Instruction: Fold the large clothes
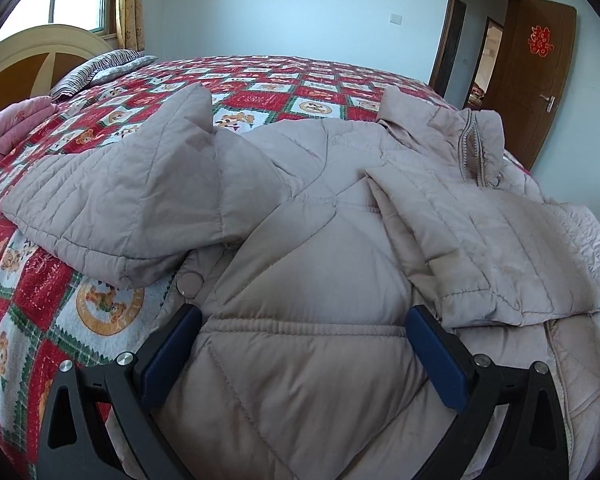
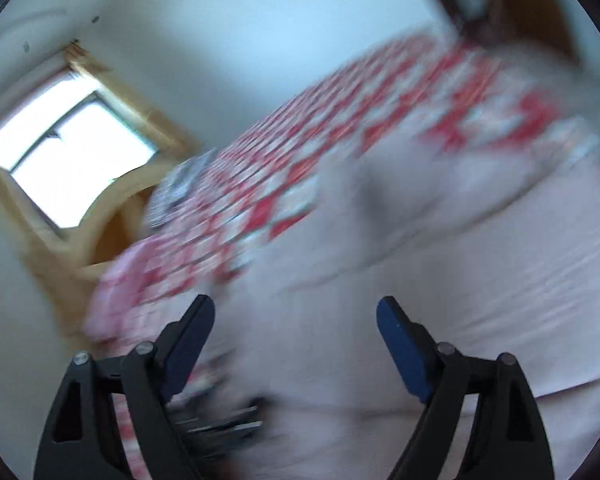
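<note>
A beige quilted jacket [image 1: 324,208] lies spread on a bed with a red and white bear-pattern cover [image 1: 260,92]. One sleeve [image 1: 132,200] stretches out to the left. The other sleeve [image 1: 500,248] is folded across the body, below the zipped collar [image 1: 472,140]. My left gripper [image 1: 303,314] is open wide just over the jacket's near part, its blue pads [image 1: 172,352] clear of the fabric. The right wrist view is heavily blurred. It shows my right gripper [image 2: 295,304] open above the pale jacket [image 2: 440,300], with nothing gripped between its fingers.
A striped pillow [image 1: 100,68] and a pink quilt [image 1: 16,128] lie at the head of the bed by the curved headboard [image 1: 40,52]. A brown door [image 1: 540,80] stands open at the far right. A dark blurred shape [image 2: 228,420] sits low in the right wrist view.
</note>
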